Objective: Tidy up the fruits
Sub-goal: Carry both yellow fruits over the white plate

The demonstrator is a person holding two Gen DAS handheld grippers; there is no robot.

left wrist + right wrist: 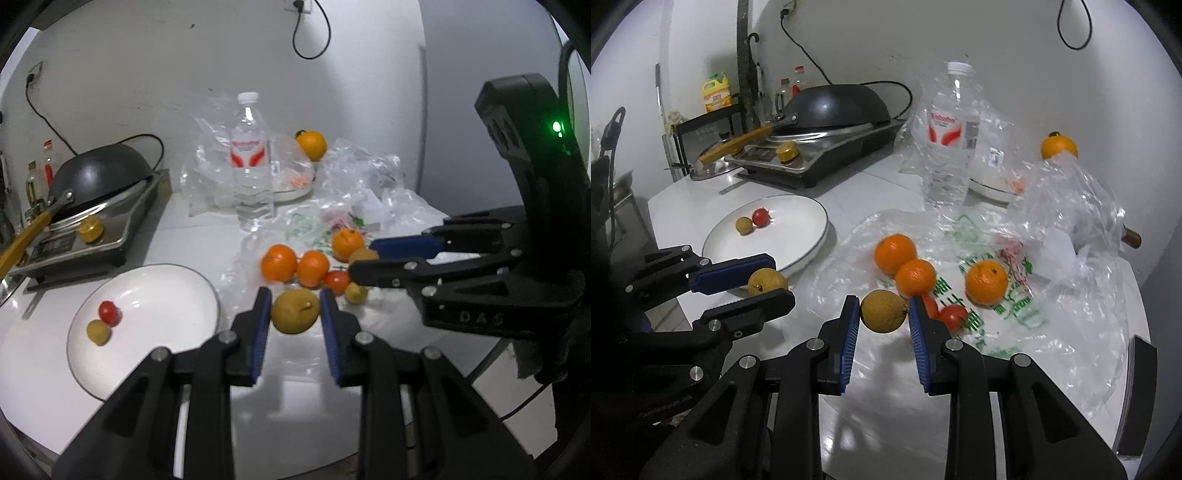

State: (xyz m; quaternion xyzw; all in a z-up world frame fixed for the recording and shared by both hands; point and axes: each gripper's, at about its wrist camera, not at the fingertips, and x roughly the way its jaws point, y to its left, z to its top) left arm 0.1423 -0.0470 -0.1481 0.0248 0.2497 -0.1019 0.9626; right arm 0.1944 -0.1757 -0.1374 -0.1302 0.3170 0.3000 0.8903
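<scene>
My left gripper point(295, 299) is shut on a yellow-brown round fruit point(294, 312), held just right of the white plate point(159, 295). On that plate lie a cherry tomato point(109, 312) and a small yellow fruit point(98, 332). My right gripper point(883, 301) is shut on a second yellow-brown fruit point(883, 311) above the table. Each gripper shows in the other's view, the right gripper point(364, 256) and the left gripper point(781, 278), both with fruit between the pads. Three oranges point(915, 277), cherry tomatoes point(953, 315) and a small yellow fruit point(356, 292) lie on a plastic bag point(997, 314).
A water bottle point(253, 162) stands behind the fruit. A black wok point(99, 170) sits upside down on a cooker at the back left. Crumpled clear bags point(1078, 206) cover the back right, with another orange point(312, 144) on a far dish. The table edge runs close below both grippers.
</scene>
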